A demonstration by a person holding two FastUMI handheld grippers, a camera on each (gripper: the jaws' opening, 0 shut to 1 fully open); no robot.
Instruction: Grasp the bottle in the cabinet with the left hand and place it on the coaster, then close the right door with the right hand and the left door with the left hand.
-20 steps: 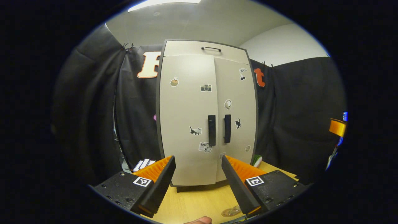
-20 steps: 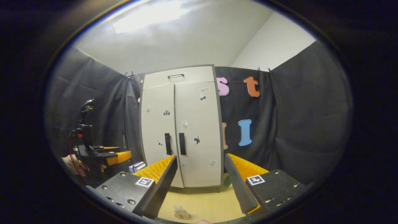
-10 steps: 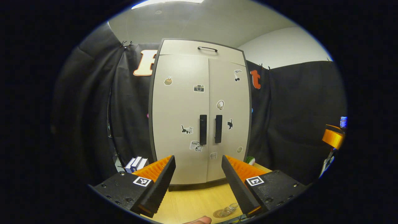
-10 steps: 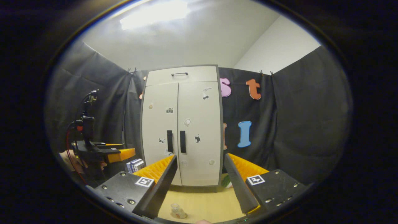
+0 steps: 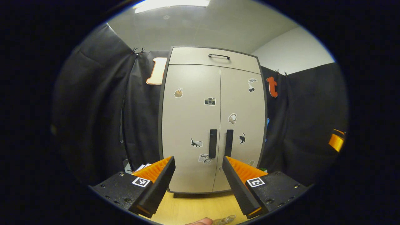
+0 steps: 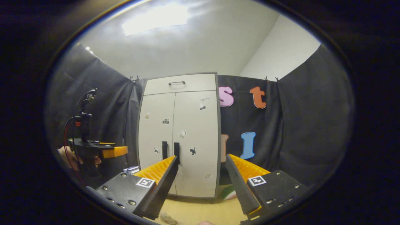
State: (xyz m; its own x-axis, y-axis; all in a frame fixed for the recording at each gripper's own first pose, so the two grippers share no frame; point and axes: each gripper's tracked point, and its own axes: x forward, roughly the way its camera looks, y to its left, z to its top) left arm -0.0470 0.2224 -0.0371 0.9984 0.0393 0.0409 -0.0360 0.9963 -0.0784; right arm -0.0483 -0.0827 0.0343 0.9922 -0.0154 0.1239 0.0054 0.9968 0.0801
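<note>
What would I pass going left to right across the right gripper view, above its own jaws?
The other gripper held in a hand → pale two-door cabinet with black handles → black cloth wall.

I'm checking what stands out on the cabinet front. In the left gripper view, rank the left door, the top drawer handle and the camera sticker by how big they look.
1. left door, by far the largest
2. top drawer handle
3. camera sticker, smallest, though close to the handle

A small white-and-blue box (image 6: pixel 131 169) lies left of the cabinet; a green-and-white object (image 6: pixel 227 192) sits right.
</note>
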